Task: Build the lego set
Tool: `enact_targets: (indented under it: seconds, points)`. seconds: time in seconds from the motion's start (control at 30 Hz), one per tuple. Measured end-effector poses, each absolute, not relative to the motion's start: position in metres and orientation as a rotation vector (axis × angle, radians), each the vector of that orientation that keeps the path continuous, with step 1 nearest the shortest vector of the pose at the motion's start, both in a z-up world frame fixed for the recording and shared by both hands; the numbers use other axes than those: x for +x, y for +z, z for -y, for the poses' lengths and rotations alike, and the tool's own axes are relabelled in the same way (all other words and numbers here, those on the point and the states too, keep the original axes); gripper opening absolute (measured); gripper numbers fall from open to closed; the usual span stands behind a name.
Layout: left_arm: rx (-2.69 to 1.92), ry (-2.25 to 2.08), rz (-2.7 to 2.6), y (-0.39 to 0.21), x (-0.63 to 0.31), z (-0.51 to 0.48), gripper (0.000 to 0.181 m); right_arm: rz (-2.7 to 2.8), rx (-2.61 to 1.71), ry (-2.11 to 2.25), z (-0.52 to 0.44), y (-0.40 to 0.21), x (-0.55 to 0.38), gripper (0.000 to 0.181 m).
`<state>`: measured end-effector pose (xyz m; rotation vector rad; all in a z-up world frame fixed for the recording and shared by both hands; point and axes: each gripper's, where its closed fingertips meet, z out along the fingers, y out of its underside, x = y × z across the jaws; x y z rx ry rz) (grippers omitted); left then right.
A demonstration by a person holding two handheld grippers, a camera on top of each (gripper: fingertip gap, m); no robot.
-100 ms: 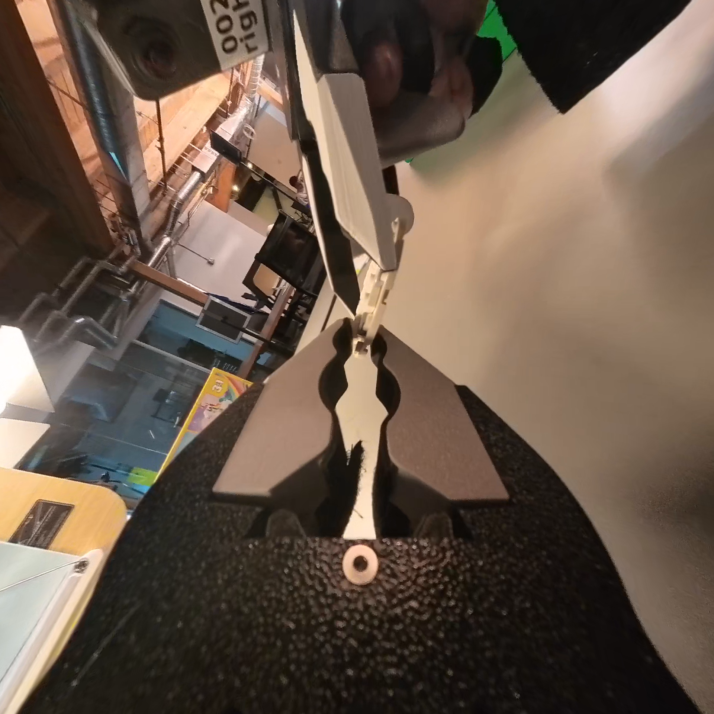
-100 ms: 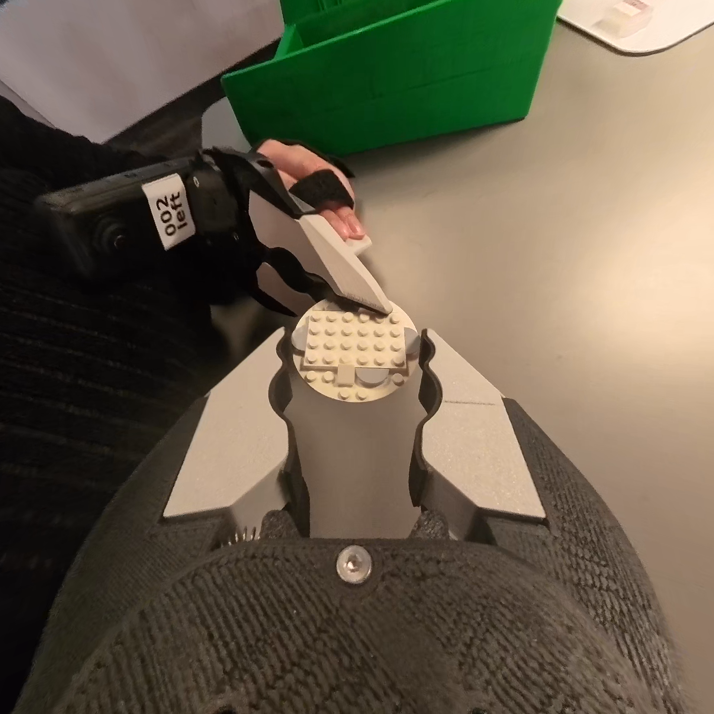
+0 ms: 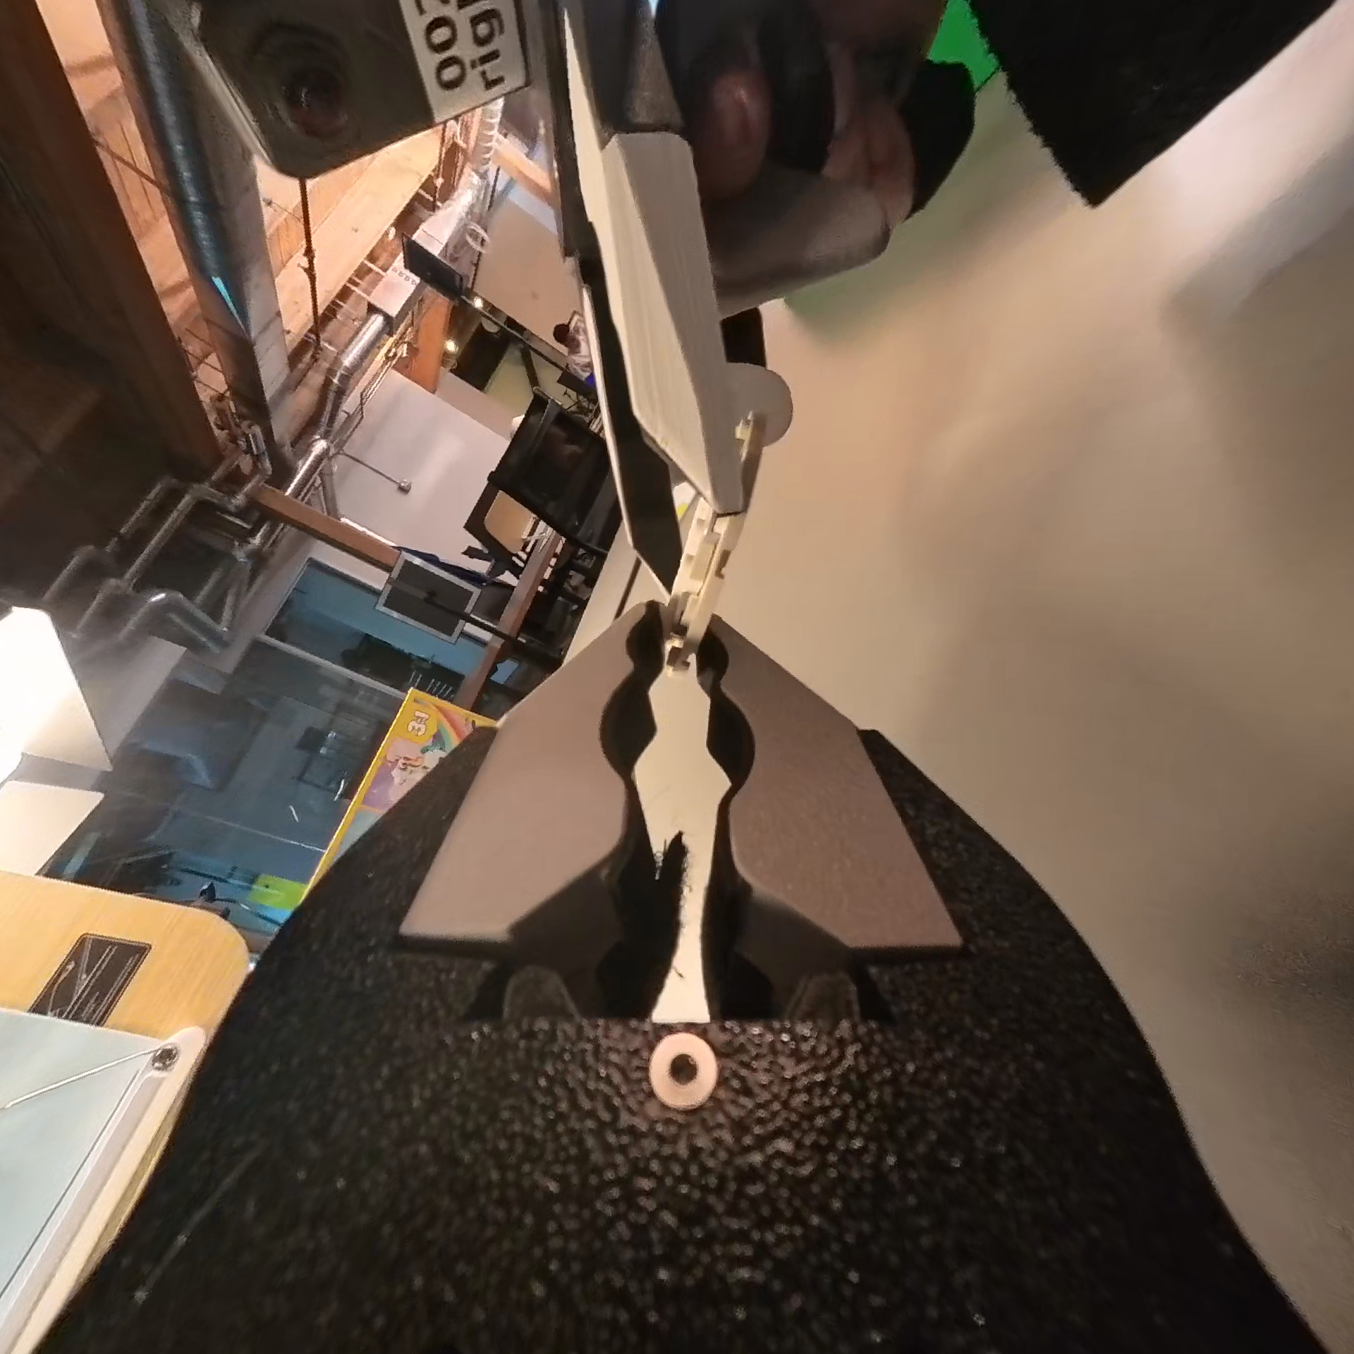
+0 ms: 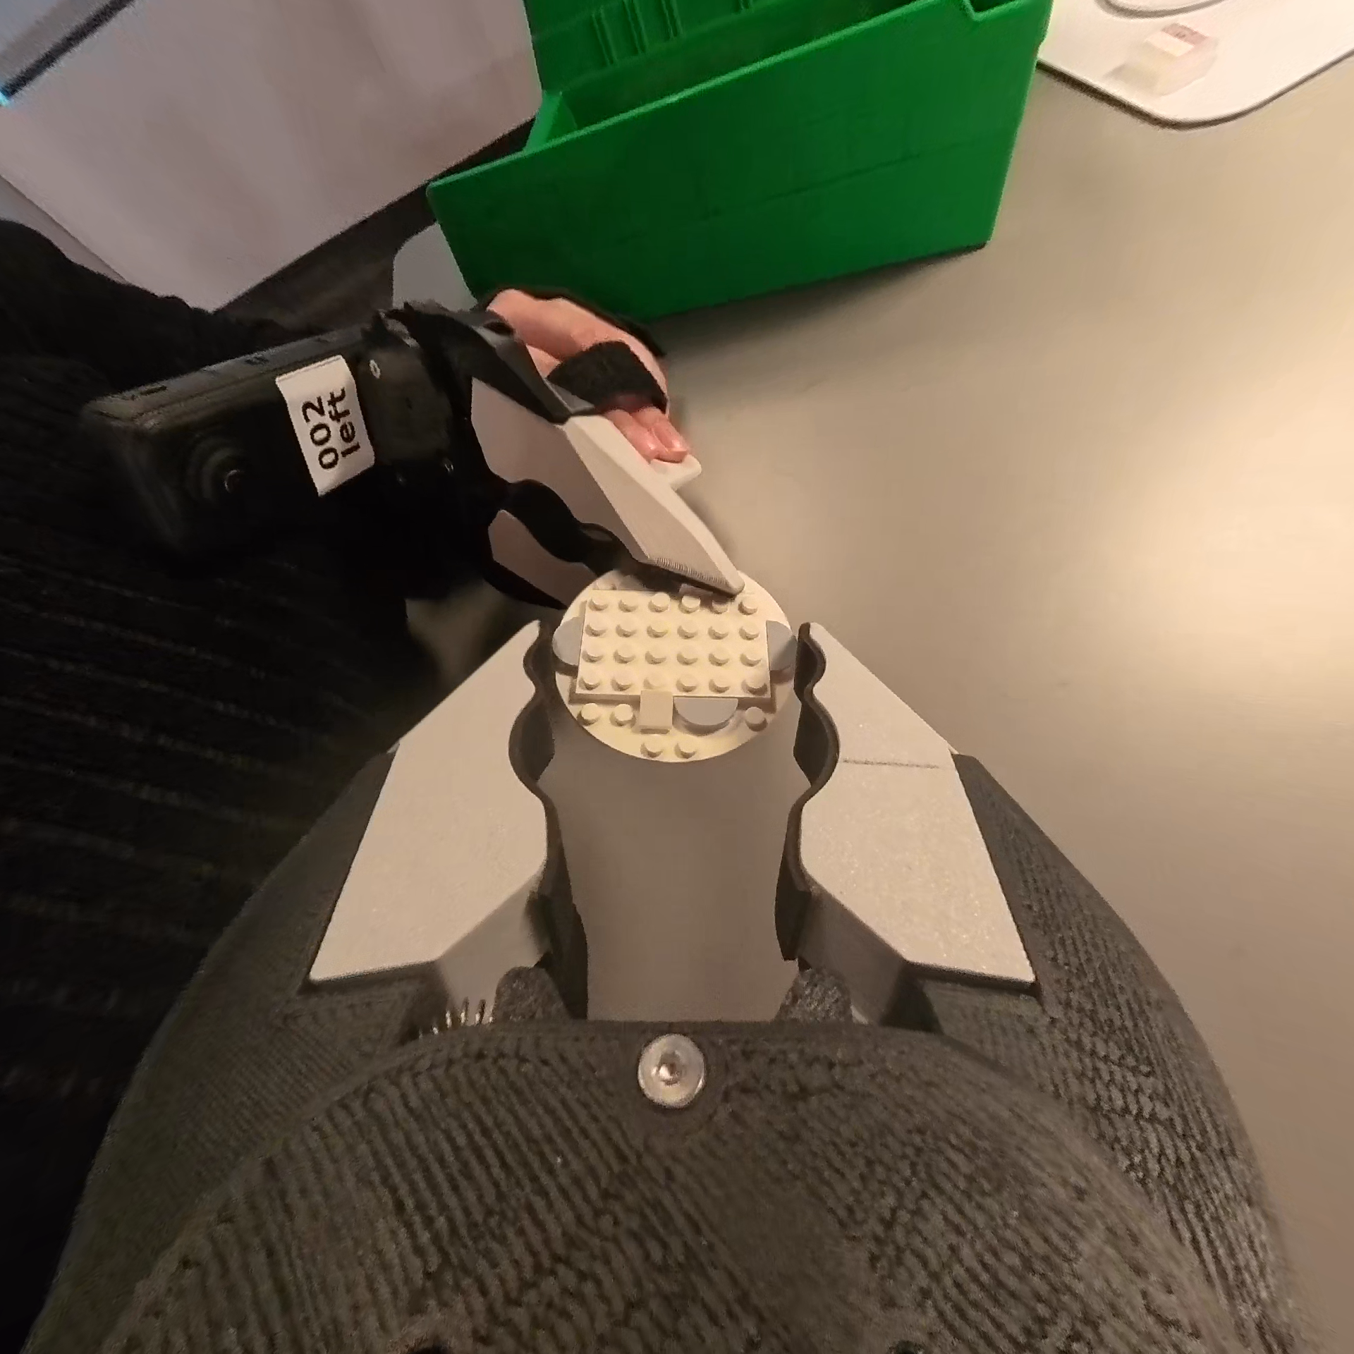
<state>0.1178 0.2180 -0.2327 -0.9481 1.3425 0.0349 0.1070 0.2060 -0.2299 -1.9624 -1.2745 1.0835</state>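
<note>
Between my two hand-held grippers hangs the lego assembly (image 4: 672,668), above the surface (image 4: 1026,513). My left hand-held gripper (image 3: 685,645) pinches its far rim; my right hand-held gripper (image 4: 670,645), half open, cradles its sides. I should squeeze evenly, keeping it level.

Counter (image 4: 1026,513): plain grey, matte, lit warm from above, soft shadows. A green bin (image 4: 733,168) stands on it at the far side; a white tray (image 4: 1209,80) sits at the far right corner.

In the tilted left wrist view the room shows behind: brick wall (image 3: 352,220) with exposed metal ducts (image 3: 183,183) and pipes (image 3: 146,586), a white partition (image 3: 410,439), glazed panels (image 3: 330,630) with blue tint, a dark monitor (image 3: 428,597). A bright lamp (image 3: 29,681) glares at the left edge. A wooden tabletop (image 3: 110,945) and a yellow box (image 3: 410,769) lie nearer.
</note>
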Motion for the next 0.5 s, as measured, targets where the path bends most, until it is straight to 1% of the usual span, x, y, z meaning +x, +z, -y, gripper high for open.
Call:
enact_targets:
  seconds: [0.1, 0.13, 0.2, 0.23, 0.3, 0.33, 0.5]
  points:
    - [-1.010, 0.022, -1.328, -0.234, 0.114, -0.225, 0.006, 1.228, -1.923, 1.049, -0.214, -0.227, 0.106, 0.065]
    - [-1.046, -0.022, -1.313, -0.234, 0.113, -0.226, 0.006, 1.225, -1.875, 1.001, -0.218, -0.225, 0.106, 0.068]
    - [-1.133, -0.122, -1.289, -0.237, 0.112, -0.231, 0.005, 1.282, -1.739, 0.848, -0.224, -0.220, 0.108, 0.079]
    - [-1.174, -0.178, -1.282, -0.240, 0.112, -0.233, 0.005, 1.339, -1.653, 0.748, -0.224, -0.218, 0.108, 0.079]
    - [-1.235, -0.267, -1.272, -0.244, 0.112, -0.236, 0.005, 1.463, -1.504, 0.537, -0.222, -0.222, 0.107, 0.069]
    - [-1.248, -0.300, -1.272, -0.245, 0.112, -0.236, 0.005, 1.512, -1.448, 0.445, -0.222, -0.225, 0.107, 0.061]
    - [-1.277, -0.366, -1.278, -0.249, 0.113, -0.235, 0.005, 1.593, -1.294, 0.167, -0.228, -0.234, 0.105, 0.015]
